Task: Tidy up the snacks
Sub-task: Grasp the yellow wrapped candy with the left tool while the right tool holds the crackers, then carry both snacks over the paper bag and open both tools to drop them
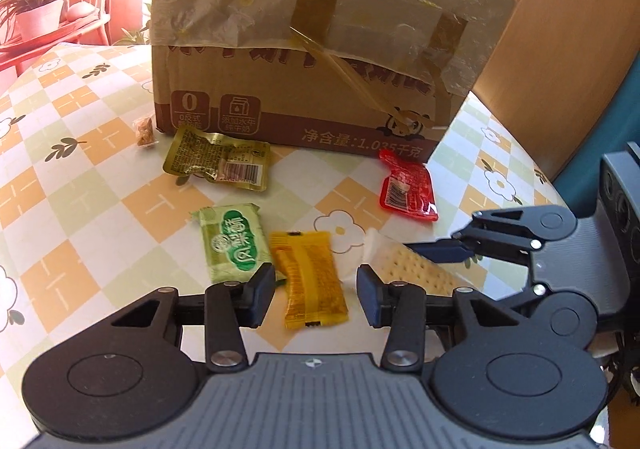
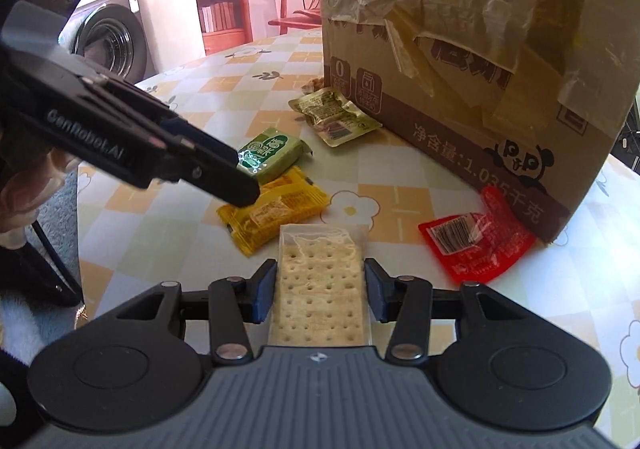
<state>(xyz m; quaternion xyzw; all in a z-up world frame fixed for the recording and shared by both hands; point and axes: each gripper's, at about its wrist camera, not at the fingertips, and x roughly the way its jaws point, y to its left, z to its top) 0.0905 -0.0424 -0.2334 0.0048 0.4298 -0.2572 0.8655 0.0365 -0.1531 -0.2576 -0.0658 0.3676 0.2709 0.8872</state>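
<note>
Clamping the cracker pack (image 2: 320,281), the right tongs (image 2: 320,291) could crush it if squeezed harder. The left tongs (image 1: 316,295) straddle the yellow packet (image 1: 310,279) part-open, gripping nothing, and may nudge it across the surface (image 1: 100,209).

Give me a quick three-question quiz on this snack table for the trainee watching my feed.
1. True or false: the right gripper is shut on the cracker pack.
2. Which snack lies between the left gripper's open jaws? A) yellow packet B) red packet C) olive-gold packet
3. Fill in: the red packet lies against the lower corner of the ______.

Key:
1. True; its pads press both long edges.
2. A; the pads stand clear of it on each side.
3. Cardboard box.
</note>
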